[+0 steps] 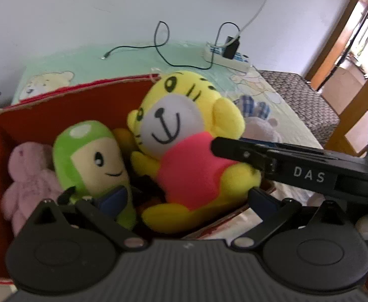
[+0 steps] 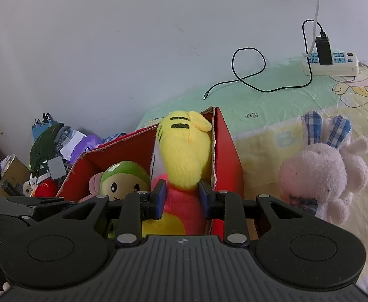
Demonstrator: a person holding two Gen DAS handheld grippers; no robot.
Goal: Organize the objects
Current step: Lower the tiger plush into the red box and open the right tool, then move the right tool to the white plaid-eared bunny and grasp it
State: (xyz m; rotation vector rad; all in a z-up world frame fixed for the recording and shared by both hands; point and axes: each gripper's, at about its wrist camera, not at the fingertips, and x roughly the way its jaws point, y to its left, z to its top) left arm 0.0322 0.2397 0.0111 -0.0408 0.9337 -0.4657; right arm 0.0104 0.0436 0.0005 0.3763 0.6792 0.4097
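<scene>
From my left wrist camera I see the red box [image 1: 45,115] on the bed [image 1: 123,58], holding a pink plush [image 1: 27,173], a green plush [image 1: 93,161] and the yellow tiger plush [image 1: 184,146]. My left gripper [image 1: 184,198] hangs over the box with its jaws wide apart and nothing pressed between them; one pad lies against the green plush. My right gripper [image 1: 284,166] reaches in from the right onto the tiger's red shirt. From my right wrist camera, the right gripper [image 2: 182,198] has its jaws closed onto the yellow tiger plush [image 2: 184,156], both blue pads squeezing its body inside the red box [image 2: 226,156]. A white bunny plush [image 2: 320,176] lies on the bed [image 2: 272,100] outside, right of the box, and a power strip [image 2: 335,65] sits near the wall.
</scene>
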